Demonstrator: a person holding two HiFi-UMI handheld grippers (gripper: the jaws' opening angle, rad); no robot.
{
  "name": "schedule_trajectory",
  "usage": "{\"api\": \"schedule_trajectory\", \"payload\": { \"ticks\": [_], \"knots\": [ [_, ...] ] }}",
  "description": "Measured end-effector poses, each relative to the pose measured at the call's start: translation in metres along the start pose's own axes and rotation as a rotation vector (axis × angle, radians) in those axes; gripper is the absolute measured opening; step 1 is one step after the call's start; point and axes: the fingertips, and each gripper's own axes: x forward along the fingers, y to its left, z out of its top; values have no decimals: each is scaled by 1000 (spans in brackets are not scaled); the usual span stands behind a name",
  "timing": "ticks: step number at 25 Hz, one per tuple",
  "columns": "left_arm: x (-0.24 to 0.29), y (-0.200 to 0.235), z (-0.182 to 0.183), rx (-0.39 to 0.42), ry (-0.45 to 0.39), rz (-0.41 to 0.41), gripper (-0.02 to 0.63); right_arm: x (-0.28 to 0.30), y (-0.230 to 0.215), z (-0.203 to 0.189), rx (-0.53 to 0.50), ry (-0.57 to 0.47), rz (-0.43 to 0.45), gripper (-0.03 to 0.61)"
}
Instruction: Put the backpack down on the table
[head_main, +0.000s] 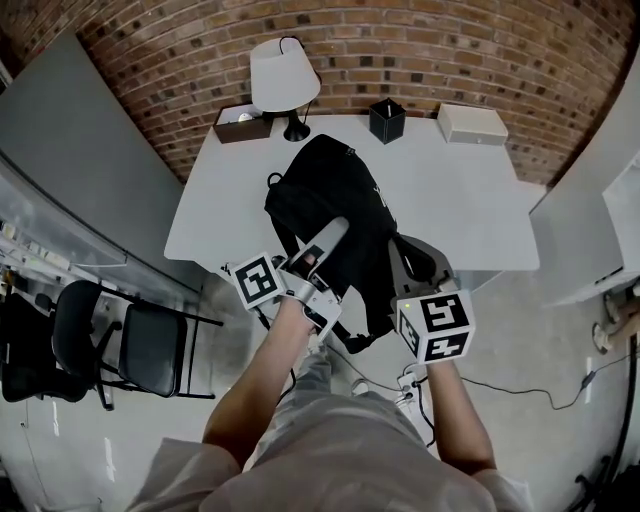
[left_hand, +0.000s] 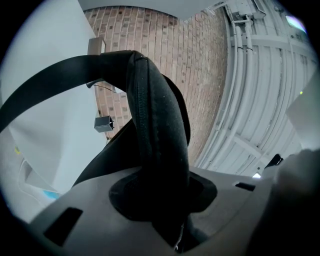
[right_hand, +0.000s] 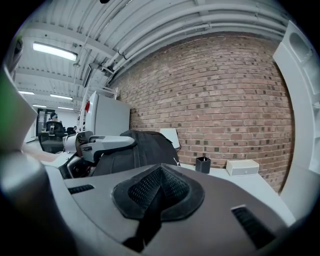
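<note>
- Black backpack (head_main: 335, 200) lies over the middle of the white bench (head_main: 470, 220), and its lower end and loose straps hang past the near edge. From above I cannot tell if its full weight rests on the bench.
- Left gripper (head_main: 335, 232) reaches in over the near edge. Its jaws are clamped on a thick padded strap (left_hand: 157, 145) of the backpack. The strap arches up in front of that gripper's camera and hides much of what lies beyond.
- Right gripper (head_main: 398, 250) sits just beside the left one, at the pack's right side. Its jaws are pressed together on a thin dark strip, seemingly a backpack strap. Where the strip runs is cut off below the pads.
- Along the far edge stand a lamp (head_main: 285, 75), with a brown tray (head_main: 240, 125) at the far left corner. A black cup (head_main: 386, 120) and a white box (head_main: 472, 123) stand towards the far right.
- The tray's contents are too small to make out.
- Both forearms cover the pack's lowest part.
</note>
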Motion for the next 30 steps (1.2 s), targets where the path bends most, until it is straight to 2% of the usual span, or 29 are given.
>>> {"api": "schedule_trajectory", "payload": {
  "ticks": [17, 30],
  "knots": [
    [81, 58, 88, -96, 249, -38, 107, 114, -42, 19, 46, 59, -172, 2],
    [115, 102, 116, -151, 503, -73, 107, 169, -46, 21, 61, 105, -305, 2]
  ]
}}
